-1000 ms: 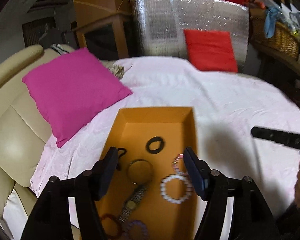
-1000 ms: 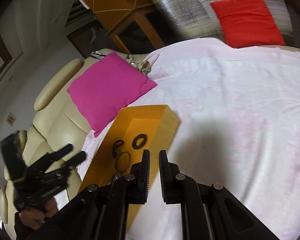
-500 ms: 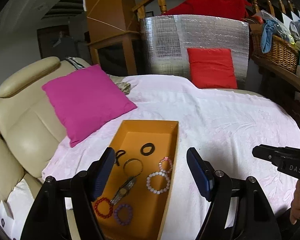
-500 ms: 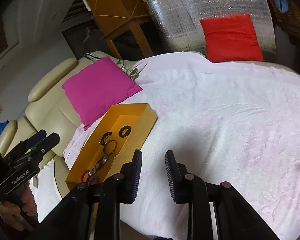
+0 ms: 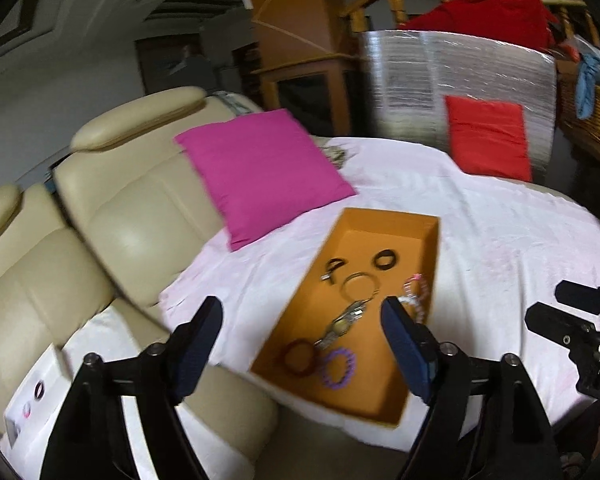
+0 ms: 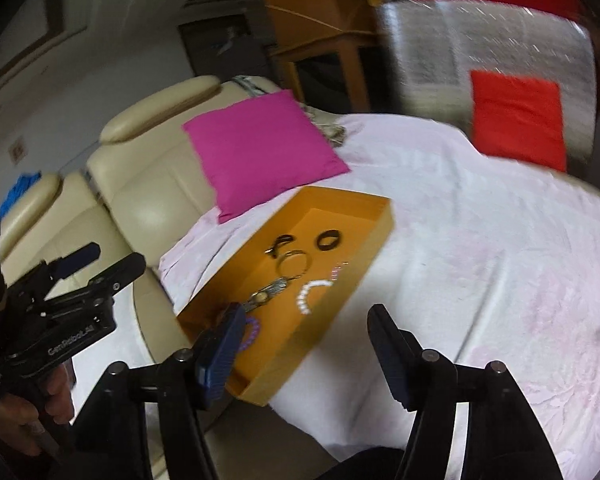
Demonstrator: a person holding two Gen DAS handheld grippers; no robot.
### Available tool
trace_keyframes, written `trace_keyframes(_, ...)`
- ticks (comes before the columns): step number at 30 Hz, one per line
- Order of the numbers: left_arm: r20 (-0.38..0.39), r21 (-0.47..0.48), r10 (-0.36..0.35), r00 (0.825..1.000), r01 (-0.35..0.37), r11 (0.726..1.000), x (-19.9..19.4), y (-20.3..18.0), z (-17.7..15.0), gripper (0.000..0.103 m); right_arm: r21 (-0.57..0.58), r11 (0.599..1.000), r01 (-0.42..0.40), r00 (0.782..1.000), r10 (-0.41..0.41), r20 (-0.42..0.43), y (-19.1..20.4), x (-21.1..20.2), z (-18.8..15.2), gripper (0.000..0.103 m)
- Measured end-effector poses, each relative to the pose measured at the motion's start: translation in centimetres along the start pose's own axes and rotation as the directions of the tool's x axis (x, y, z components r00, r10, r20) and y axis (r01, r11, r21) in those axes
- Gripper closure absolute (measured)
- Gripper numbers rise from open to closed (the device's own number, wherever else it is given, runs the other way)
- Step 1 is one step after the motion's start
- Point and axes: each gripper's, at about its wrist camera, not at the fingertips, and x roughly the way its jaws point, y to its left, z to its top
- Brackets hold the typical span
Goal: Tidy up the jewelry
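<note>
An orange tray (image 5: 384,216) lies on the pale pink cloth and holds several pieces. Among them are a black ring (image 5: 385,259), a gold bangle (image 5: 360,285), a watch (image 5: 342,326), a red bracelet (image 5: 299,358) and a purple bracelet (image 5: 339,368). My left gripper (image 5: 302,312) hovers above the tray's near end, its jaws opening with nothing between them. My right gripper (image 6: 307,314) hangs over the near corner of the tray (image 6: 348,198); its jaws are opening too, empty. A white bead bracelet (image 6: 310,294) shows between them, lying in the tray.
A magenta cushion (image 5: 264,168) leans on the cream leather sofa (image 5: 120,220) left of the tray. A red cushion (image 5: 488,136) rests against a silver foil panel (image 5: 412,80) at the back. A wicker basket (image 5: 588,112) stands far right. A hand (image 6: 16,416) grips the left tool.
Both grippers have drawn back and risen from the tray, which now looks smaller. The right jaws went from shut to wide apart. The left jaws spread a little wider.
</note>
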Motion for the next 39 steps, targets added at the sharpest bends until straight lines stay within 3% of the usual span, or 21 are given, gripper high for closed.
trace_keyframes(3,0.01,-0.041,0.037,0.999,-0.036,0.998,-1.4,2.5,-1.1,0.015,-0.039,0.999,0.025,1.0,-0.025,-0.007,3.0,-0.4,-0.5,0.036)
trace_keyframes(8,-0.009,-0.111,0.166,0.986,-0.166,0.98,-3.3,6.3,-2.0,0.014,-0.073,0.996,0.058,0.998,-0.058,0.0,5.9,-0.9,-0.7,0.036)
trace_keyframes(17,0.029,-0.16,0.255,0.967,-0.247,0.956,-6.4,8.8,-2.2,0.014,-0.072,0.996,0.06,0.998,-0.059,0.014,7.7,-2.2,-0.5,0.036)
trace_keyframes(26,0.064,-0.115,0.248,0.967,-0.24,0.964,-8.4,7.2,-1.5,0.014,-0.062,0.995,0.079,0.996,-0.077,0.032,7.3,-3.4,-0.9,0.036)
trace_keyframes(39,0.039,-0.072,0.24,0.97,-0.237,0.969,-8.2,5.5,-1.6,0.014,-0.053,0.994,0.093,0.995,-0.091,0.035,6.5,-3.7,-1.3,0.036)
